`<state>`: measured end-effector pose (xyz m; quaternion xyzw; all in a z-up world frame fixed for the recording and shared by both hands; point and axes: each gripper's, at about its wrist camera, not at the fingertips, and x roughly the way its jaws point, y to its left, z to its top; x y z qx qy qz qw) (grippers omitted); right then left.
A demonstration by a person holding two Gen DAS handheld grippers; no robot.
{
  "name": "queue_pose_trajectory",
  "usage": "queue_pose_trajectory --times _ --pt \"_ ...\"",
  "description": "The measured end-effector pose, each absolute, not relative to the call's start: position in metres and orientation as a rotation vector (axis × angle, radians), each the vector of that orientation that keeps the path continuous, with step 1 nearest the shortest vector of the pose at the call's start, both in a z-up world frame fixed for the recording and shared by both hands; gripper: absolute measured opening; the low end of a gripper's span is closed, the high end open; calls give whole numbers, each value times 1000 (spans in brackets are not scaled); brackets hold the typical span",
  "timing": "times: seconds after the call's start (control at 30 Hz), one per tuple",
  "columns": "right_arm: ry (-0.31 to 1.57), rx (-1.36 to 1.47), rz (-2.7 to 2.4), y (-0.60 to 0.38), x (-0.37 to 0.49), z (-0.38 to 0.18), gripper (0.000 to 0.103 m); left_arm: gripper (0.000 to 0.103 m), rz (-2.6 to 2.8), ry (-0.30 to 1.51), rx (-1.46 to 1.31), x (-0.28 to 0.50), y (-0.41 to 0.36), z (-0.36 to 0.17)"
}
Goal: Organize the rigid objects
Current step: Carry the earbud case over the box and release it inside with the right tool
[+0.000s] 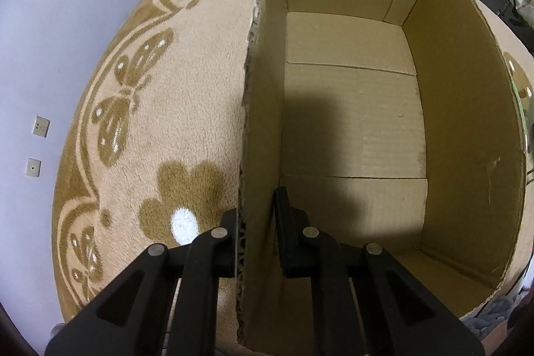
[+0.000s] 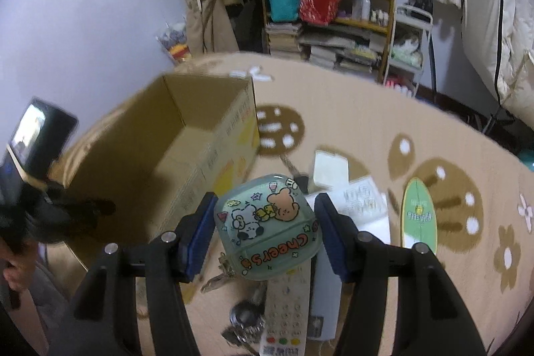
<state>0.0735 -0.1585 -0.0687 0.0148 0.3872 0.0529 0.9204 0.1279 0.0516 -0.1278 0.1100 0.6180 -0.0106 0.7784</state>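
One cardboard box (image 1: 350,109) sits on the patterned rug (image 1: 187,109), and there's nothing inside it. The left gripper (image 1: 257,226) is clamped on the box's side wall, one finger in, one out. The right gripper (image 2: 265,226) is carrying a green cartoon container (image 2: 267,226) up above the pile: one remote (image 2: 287,306), some keys (image 2: 243,322), one white case (image 2: 330,169).

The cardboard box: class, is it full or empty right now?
Empty. The left wrist view looks straight into the cardboard box and shows only bare bottom flaps and a shadow.
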Motion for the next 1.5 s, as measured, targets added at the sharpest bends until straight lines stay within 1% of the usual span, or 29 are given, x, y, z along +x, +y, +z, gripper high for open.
queue_pose_trajectory --times 0.3,0.63,0.77,0.97,1.17,1.3,1.5 --pt "688 64 168 -146 97 -25 63 12 -17 1332 252 127 48 -129" --pt "633 113 248 -117 120 -4 63 12 -17 1333 249 127 48 -129" --pt "664 119 261 -109 129 -15 63 12 -24 1336 248 128 49 -129" --pt "762 146 276 -106 141 -43 63 12 -31 1342 223 130 54 -129" --pt "819 121 263 -106 141 -65 63 12 -32 1342 223 129 55 -130" --pt "845 119 282 -106 143 -74 64 12 -35 1346 209 129 56 -130" --pt "816 130 286 -108 139 -64 64 12 -36 1349 200 130 58 -130"
